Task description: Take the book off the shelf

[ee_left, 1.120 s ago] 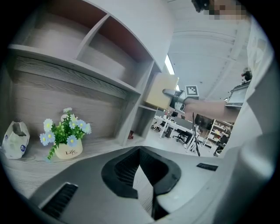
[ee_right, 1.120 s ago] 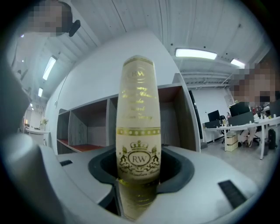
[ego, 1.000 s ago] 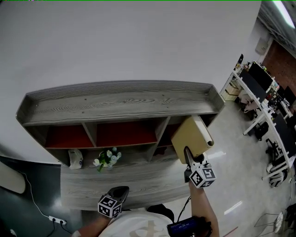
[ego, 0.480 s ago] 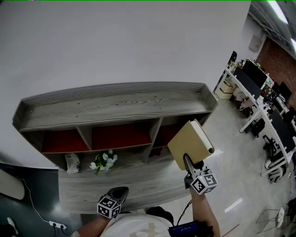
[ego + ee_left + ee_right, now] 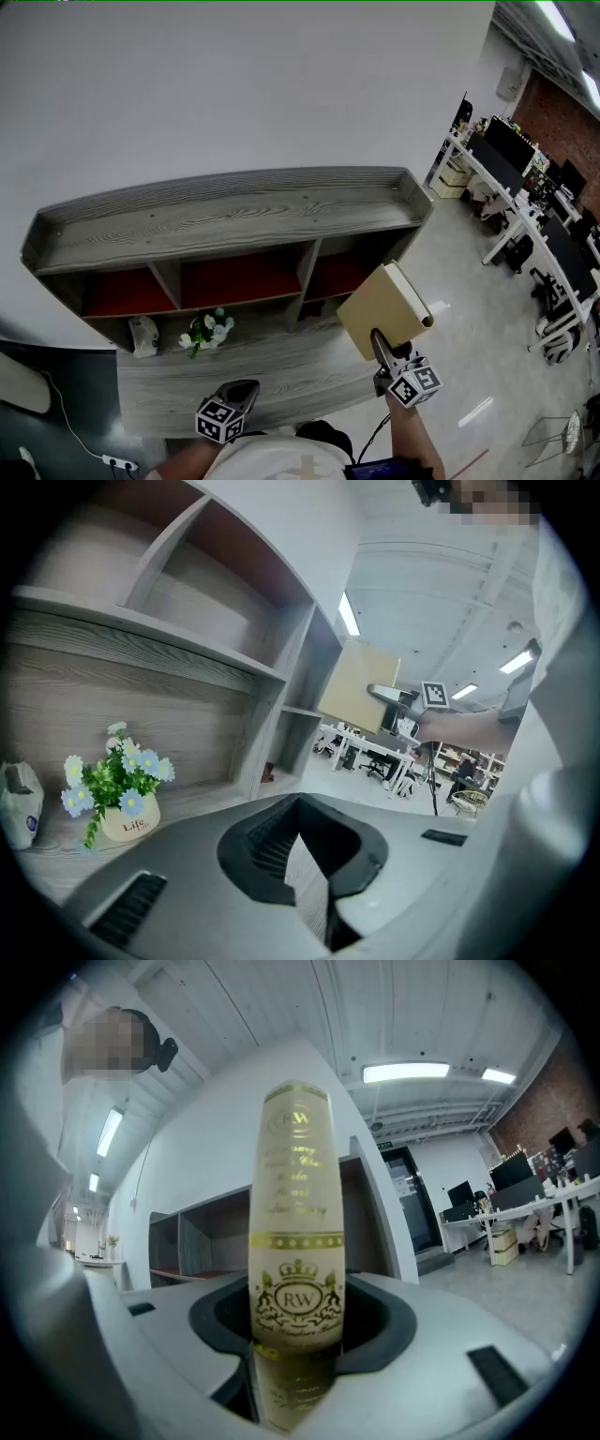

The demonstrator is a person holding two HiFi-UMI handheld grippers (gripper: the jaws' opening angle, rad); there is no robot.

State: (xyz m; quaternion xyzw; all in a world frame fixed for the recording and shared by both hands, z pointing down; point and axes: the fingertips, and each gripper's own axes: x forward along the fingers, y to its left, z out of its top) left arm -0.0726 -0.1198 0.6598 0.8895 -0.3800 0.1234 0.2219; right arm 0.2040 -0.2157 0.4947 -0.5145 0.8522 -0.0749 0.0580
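My right gripper [image 5: 379, 339] has its fingers clenched on the book [image 5: 384, 307], gripping it at its lower end. Looking along those fingers, I see the cream spine standing upright, with its gold crest and the letters RW facing me (the smaller gold lines higher up are too fine to read). From above, the tan cover tilts away from me. The book hangs in the air in front of the right-hand end of the grey wooden shelf [image 5: 225, 214], outside the compartments and over the pale floor [image 5: 445, 277]. Seen from my other side, it is clear of the shelf's end post and touches nothing but my fingers.

My left gripper [image 5: 242, 389] sits low over the shelf's lower ledge [image 5: 300, 367], close to my body, with its fingers drawn together and nothing between them. Further left on that ledge stands a small pot of blue and white flowers [image 5: 204, 330], and just beside it a white pouch [image 5: 142, 336]. Off to the right, well apart from the shelf, are desks [image 5: 497, 187] carrying dark screens
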